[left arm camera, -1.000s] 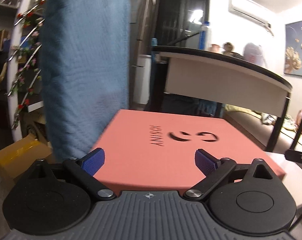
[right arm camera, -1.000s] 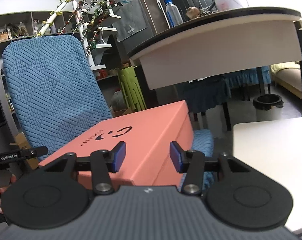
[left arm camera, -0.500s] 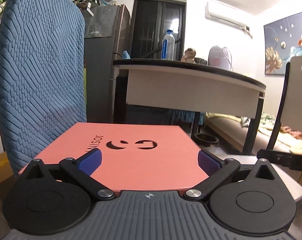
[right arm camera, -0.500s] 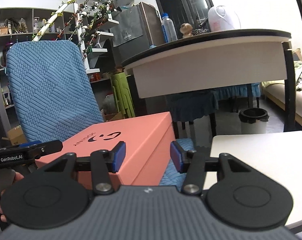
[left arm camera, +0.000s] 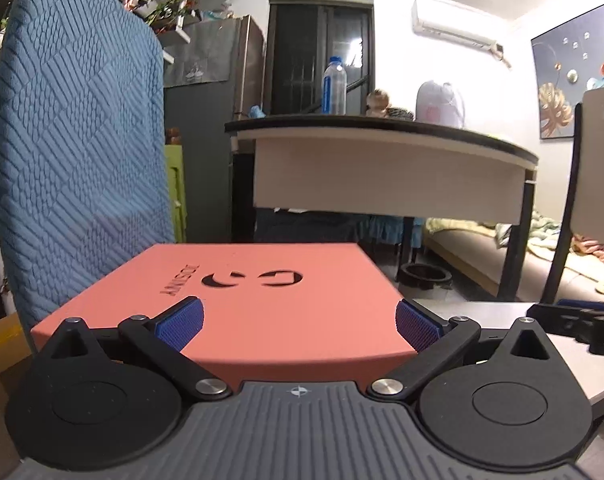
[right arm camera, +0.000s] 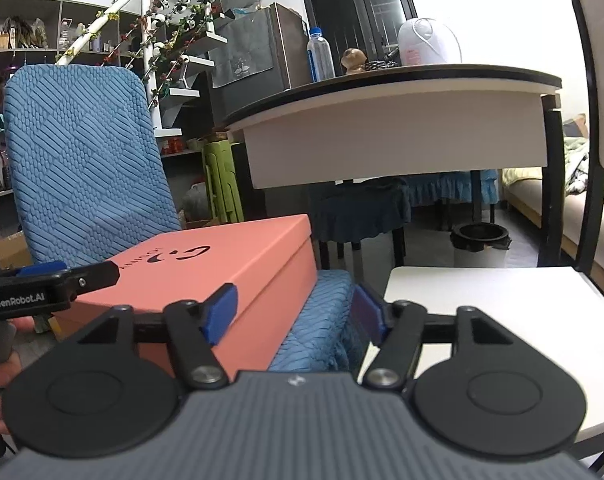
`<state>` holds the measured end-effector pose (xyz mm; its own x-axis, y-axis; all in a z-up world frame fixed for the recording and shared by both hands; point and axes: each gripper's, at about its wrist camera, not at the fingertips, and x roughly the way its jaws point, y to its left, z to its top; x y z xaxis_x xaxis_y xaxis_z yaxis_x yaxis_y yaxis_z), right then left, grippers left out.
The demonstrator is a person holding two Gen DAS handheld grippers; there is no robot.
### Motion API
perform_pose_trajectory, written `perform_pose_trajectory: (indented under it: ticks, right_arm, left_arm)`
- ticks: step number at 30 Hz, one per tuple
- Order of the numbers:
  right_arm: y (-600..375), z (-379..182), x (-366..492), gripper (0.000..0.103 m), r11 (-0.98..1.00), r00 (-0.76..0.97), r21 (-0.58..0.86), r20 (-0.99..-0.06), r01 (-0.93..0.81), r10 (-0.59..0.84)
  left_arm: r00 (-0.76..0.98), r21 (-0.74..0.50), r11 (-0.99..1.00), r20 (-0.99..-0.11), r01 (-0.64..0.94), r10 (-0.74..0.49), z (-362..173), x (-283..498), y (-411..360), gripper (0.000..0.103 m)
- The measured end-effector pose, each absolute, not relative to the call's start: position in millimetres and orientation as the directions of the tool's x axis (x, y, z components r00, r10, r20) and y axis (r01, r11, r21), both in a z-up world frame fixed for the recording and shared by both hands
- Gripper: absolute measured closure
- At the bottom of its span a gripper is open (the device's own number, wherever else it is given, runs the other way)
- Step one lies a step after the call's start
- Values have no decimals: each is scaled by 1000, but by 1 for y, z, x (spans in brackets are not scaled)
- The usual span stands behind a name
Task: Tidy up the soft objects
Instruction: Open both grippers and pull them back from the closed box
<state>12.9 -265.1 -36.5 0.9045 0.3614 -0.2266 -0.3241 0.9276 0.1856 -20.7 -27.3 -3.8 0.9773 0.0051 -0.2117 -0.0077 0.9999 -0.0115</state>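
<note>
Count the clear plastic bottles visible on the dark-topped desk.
1: a clear bottle with a blue cap stands on the desk, left of a small figurine. Others may be hidden behind the white appliance.

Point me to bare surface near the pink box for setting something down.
Free: the white tabletop right of the blue chair, bare from its near edge to the black chair frame behind. Crowded: the pink box covers most of the chair seat; only a strip of blue cushion shows beside it.
</note>
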Motion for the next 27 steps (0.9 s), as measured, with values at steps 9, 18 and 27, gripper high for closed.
perform_pose_trajectory:
  ticks: [9,18,27]
  right_arm:
    - [-261,-36,6,8,937,919,147,-198,-317,342]
    - [-253,-37,2,0,954,936,96,-189,-284,298]
    - [-249,-39,3,0,960,938,79,-201,-270,281]
  left_arm:
    - [977,7,1000,-214,-6,8,-7,-24,-25,0]
    - [977,19,999,-212,-30,33,-7,-25,-20,0]
    - [978,23,999,-203,-36,40,-6,-27,-15,0]
